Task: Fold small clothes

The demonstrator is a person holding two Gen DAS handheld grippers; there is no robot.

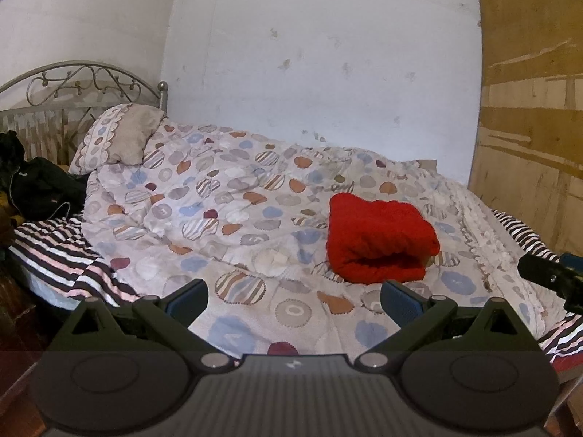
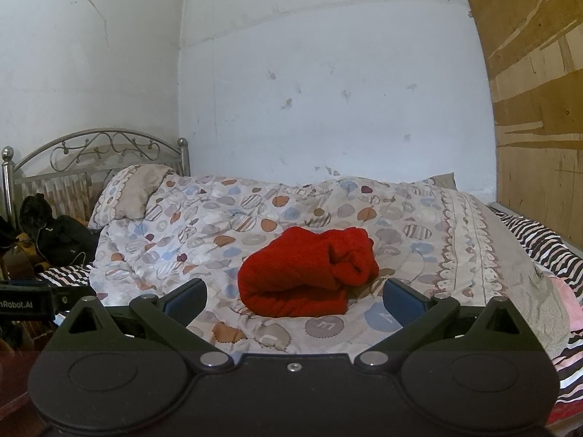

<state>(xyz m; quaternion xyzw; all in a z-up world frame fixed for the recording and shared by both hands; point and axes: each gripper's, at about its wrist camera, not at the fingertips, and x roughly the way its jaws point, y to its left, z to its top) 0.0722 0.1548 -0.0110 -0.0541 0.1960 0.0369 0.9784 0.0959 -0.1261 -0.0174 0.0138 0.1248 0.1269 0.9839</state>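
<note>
- Red knitted fabric, the small garment (image 2: 306, 273), is lying bundled into a thick folded block on the patterned quilt (image 2: 419, 225), toward the foot half of the bed and well apart from the pillow (image 2: 135, 193).
- Both grippers are hanging back on the near side of the garment, touching nothing: the left gripper (image 1: 293, 300) is sitting with its jaws wide apart and empty, the garment ahead of it and to its right; the right gripper (image 2: 293, 300) is likewise standing with jaws spread and empty, the garment straight ahead between its fingers' lines.
- Judging by the compact shape, the folding is looking largely done, or a last tidying is pending; the right end of the garment is bunching up in a lump rather than lying flat.
- The next move, if any, is calling for a pinch on that lumpy end to smooth or tuck it, with the other gripper steadying the near fold so the soft stack is not sliding on the quilt.
- Readable writing: "nRobot.AI", cut off at the edge, is showing on the left gripper's side in the right wrist view; single letters such as "E" and "O" are printed in the quilt's circles near the garment.
</note>
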